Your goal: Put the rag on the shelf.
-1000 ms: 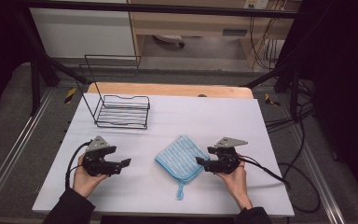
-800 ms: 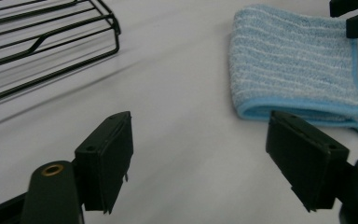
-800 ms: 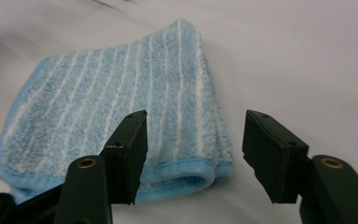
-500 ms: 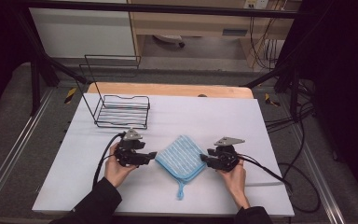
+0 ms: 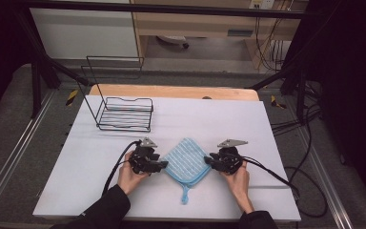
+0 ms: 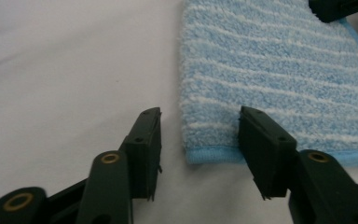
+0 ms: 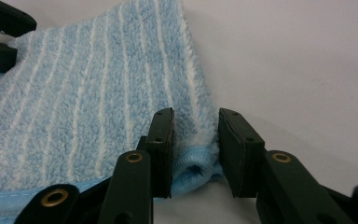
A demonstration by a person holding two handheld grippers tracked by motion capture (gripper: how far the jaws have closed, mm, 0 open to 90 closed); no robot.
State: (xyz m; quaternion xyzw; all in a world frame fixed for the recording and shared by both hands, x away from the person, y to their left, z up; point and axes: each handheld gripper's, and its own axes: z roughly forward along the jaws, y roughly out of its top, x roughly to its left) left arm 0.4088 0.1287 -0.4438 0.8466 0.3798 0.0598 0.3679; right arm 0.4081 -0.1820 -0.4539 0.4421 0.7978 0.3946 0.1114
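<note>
A white table (image 5: pixel 267 129) in a dim room carries a blue striped cloth (image 5: pixel 187 160) and a black wire rack (image 5: pixel 124 114). The left hand-held gripper (image 5: pixel 161 165), jaws just closing, straddles one cloth corner without pressing it; the right hand-held gripper (image 5: pixel 211 161), also just closing, pinches the opposite corner.

High view overhead facing forward, gripper views close, sharing blue towel (image 5: pixel 187 161)

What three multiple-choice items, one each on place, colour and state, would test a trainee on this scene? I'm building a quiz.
1. The rack stands:
A. far left of the table
B. near right
C. on the cloth

2. The cloth's stripes are:
A. red
B. white
C. black

3. The right gripper:
A. hangs above the table
B. holds the rack
C. has the cloth's corner bunched between its jaws

Answers: 1 A, it sits beyond the left gripper; 2 B, white lines cross blue pile; 3 C, the corner is pinched there.
</note>
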